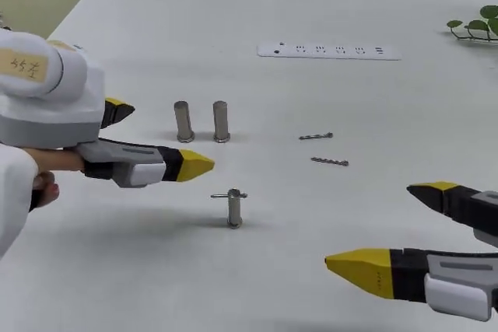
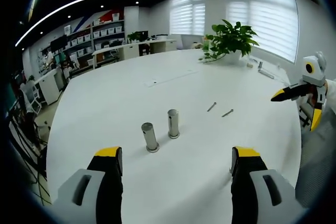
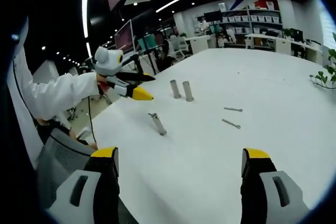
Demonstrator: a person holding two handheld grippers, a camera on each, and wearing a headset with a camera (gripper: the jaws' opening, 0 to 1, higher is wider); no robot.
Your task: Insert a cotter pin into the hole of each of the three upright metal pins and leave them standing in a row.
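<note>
Observed at the white table (image 1: 257,5): one of three assemblies is complete. The nearest metal pin (image 1: 234,211) stands upright, apart from the others, with a fitted cotter pin (image 1: 229,195) lying crosswise through its head. Behind it, the two bare metal pins (image 1: 184,121) (image 1: 221,121) stand upright just beside each other, with no cotter pin in either. Two loose cotter pins (image 1: 316,137) (image 1: 330,162) lie flat to their right, near each other but not touching, well short of the power strip (image 1: 329,51).

The left gripper (image 1: 167,139) hovers above the table close to the bare pair; its jaws stand wide apart and carry nothing. The right gripper (image 1: 369,225) hangs low at the near right, jaws likewise wide and empty, with the loose cotter pins beyond its tips.

Assessment: the work sits between the first and second insertions, with a fresh pickup in hand. The next move calls for the right gripper to close on one thin cotter pin lying flat on the table, a fine pinch, while the left steadies a bare pin so that it does not topple during threading. The fitted pin stands out of line with the pair, so the row will likely need squaring up.
</note>
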